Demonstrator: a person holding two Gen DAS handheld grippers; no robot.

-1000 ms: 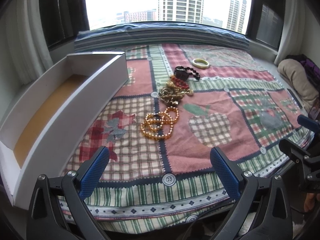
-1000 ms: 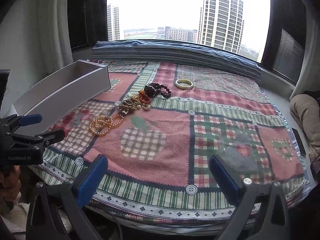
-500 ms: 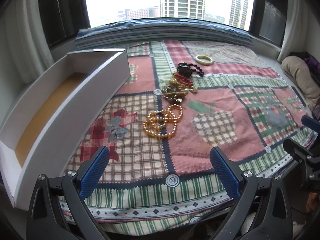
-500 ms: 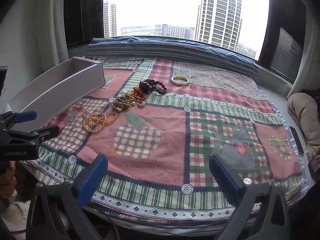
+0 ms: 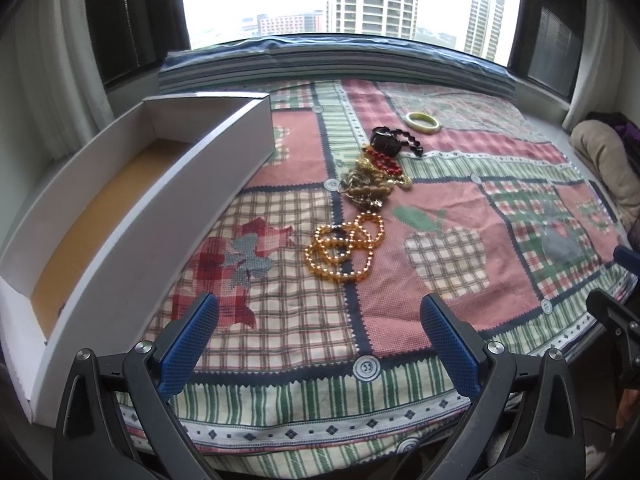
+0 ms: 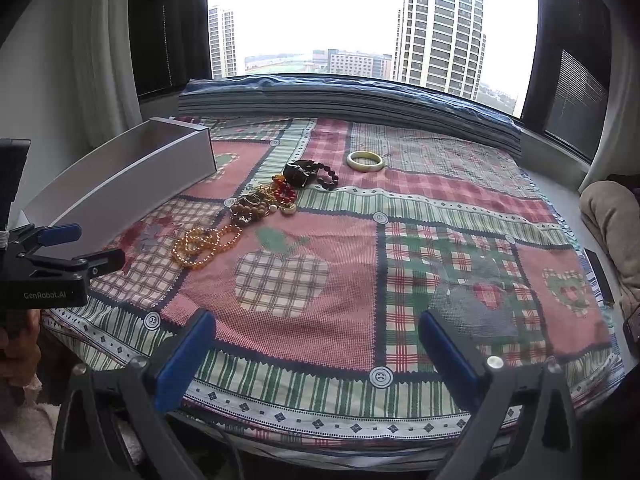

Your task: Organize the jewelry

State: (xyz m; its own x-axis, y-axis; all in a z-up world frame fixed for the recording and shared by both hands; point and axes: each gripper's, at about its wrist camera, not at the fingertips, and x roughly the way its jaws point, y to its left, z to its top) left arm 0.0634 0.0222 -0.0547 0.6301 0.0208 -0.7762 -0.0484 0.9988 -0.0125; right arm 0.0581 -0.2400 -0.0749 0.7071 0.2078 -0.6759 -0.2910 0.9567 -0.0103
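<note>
Amber beads (image 5: 344,250) mid-quilt (image 5: 460,200) — white box (image 5: 168,196) along left edge.

The cloth (image 5: 400,280) is red, green and cream plaid patchwork. The box (image 5: 140,220) is white with a tan floor. The beads (image 5: 344,246) are amber, the bangle (image 5: 422,123) pale green.

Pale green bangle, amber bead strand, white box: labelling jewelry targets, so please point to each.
pale green bangle (image 5: 423,123), left wrist view, near rim.
amber bead strand (image 5: 345,249), left wrist view, centre loops.
white box (image 5: 168,220), left wrist view, outer side wall.
</note>
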